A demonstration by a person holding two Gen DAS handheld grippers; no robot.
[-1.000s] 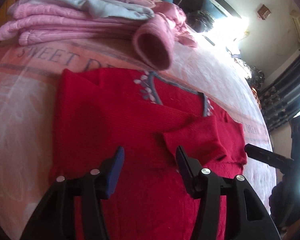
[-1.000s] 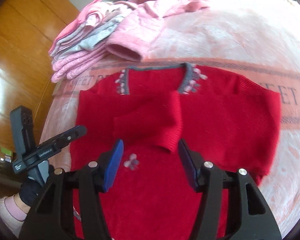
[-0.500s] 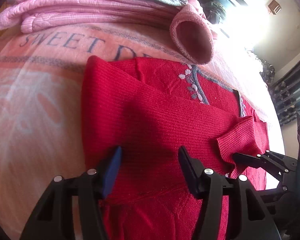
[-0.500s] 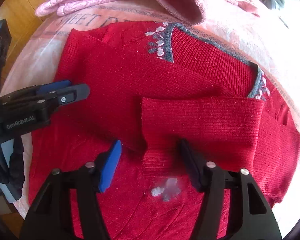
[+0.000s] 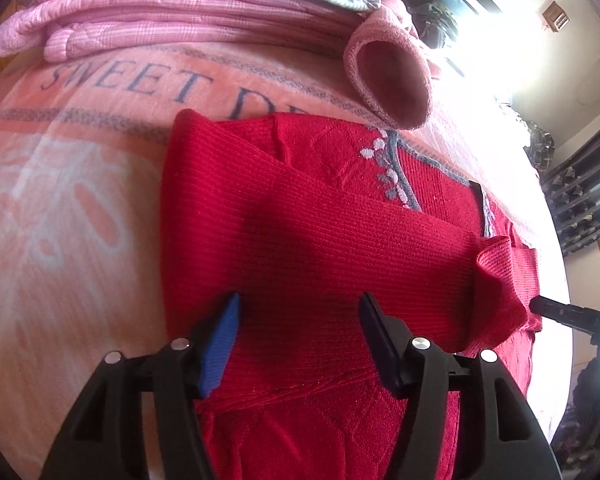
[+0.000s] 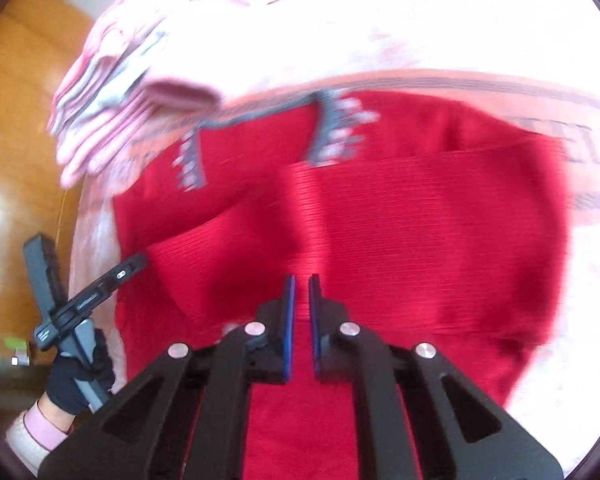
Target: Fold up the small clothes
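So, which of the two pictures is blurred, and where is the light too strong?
The right wrist view is smeared by motion: the red sweater and pink folded pile lack sharp edges, and the blanket is washed out. The left wrist view is sharp, with window glare at the upper right.

Red sweater (image 6: 420,240) under nearly closed right hand-held gripper (image 6: 302,284)

Home bedroom, pink blanket (image 5: 80,200) on bed, wooden floor (image 6: 16,120), curtains (image 5: 584,200)

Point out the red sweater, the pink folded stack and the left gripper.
red sweater (image 5: 340,248): left wrist view, folded sleeve.
pink folded stack (image 5: 148,12): left wrist view, front edge.
left gripper (image 5: 298,304): left wrist view, between the fingertips.
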